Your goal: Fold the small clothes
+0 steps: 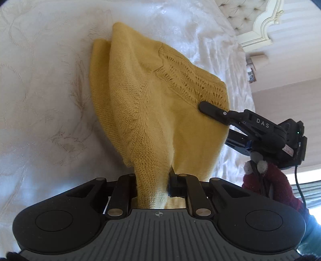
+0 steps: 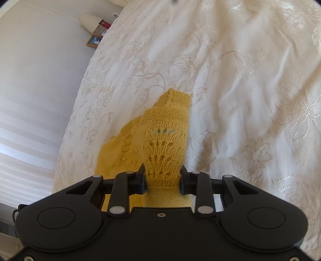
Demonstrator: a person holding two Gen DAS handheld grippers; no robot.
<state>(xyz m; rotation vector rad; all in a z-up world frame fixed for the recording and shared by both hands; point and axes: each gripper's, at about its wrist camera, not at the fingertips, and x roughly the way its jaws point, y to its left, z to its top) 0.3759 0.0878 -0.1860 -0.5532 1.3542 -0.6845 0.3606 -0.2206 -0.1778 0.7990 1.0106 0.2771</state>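
While the yellow knit sweater (image 1: pixel 152 96) hangs partly lifted above the white embroidered bedspread (image 1: pixel 40 90), the left gripper (image 1: pixel 153 180) is clamped on a bunched fold of plain knit at its near edge. The right gripper (image 2: pixel 162 178) pinches the lace-patterned section between both pads. From the left wrist view, one right gripper finger (image 1: pixel 212 110) lies against the sweater's lace yoke. A padded headboard (image 1: pixel 240 14) stands beyond.

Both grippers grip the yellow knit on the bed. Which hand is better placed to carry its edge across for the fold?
Probably the left. The left gripper pinches a bunched plain corner of the yellow knit, most of which lies ahead of it. The right gripper holds the lacy edge.
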